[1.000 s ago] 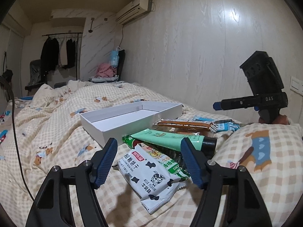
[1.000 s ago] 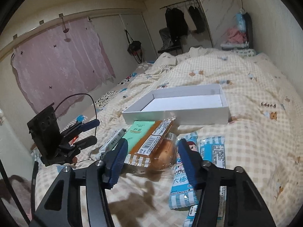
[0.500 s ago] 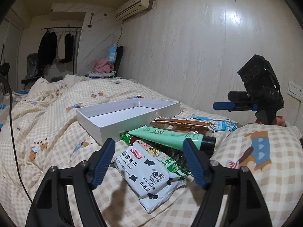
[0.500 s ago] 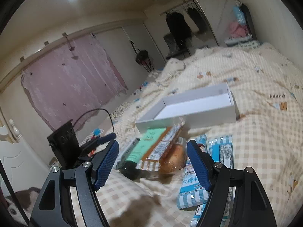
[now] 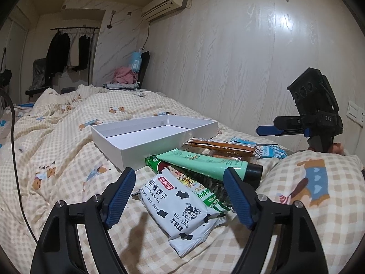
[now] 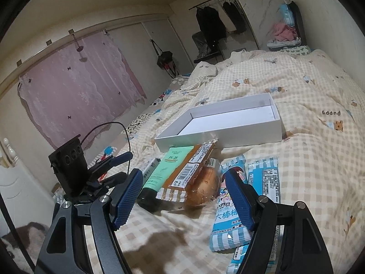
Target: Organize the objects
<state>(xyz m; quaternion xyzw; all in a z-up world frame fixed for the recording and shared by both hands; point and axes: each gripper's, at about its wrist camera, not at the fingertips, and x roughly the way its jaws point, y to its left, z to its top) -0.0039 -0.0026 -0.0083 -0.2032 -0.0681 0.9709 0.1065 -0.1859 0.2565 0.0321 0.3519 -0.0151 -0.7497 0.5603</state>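
A white open box [image 5: 146,134] lies empty on the checked bedspread; it also shows in the right wrist view [image 6: 228,123]. In front of it is a heap of packets. My left gripper [image 5: 180,196] is open and empty, just above a white cow-print biscuit packet [image 5: 178,207], with a green tube [image 5: 205,163] behind it. My right gripper [image 6: 182,196] is open and empty, over a wrapped bread roll [image 6: 203,185] and an orange packet [image 6: 194,166], beside blue striped packets [image 6: 230,207] and the green tube [image 6: 166,169].
A pillow with a bear print [image 5: 319,196] rises at the right of the heap. The wall [image 5: 251,68] runs close behind the bed. A black cable [image 5: 16,150] trails over the bedspread at left. A clothes rack [image 5: 68,52] stands at the far end.
My left gripper has drifted slightly lower and closer to the biscuit packet. My right gripper rose and tilted, then settled back over the bread roll. Both stay open and nothing was picked up.
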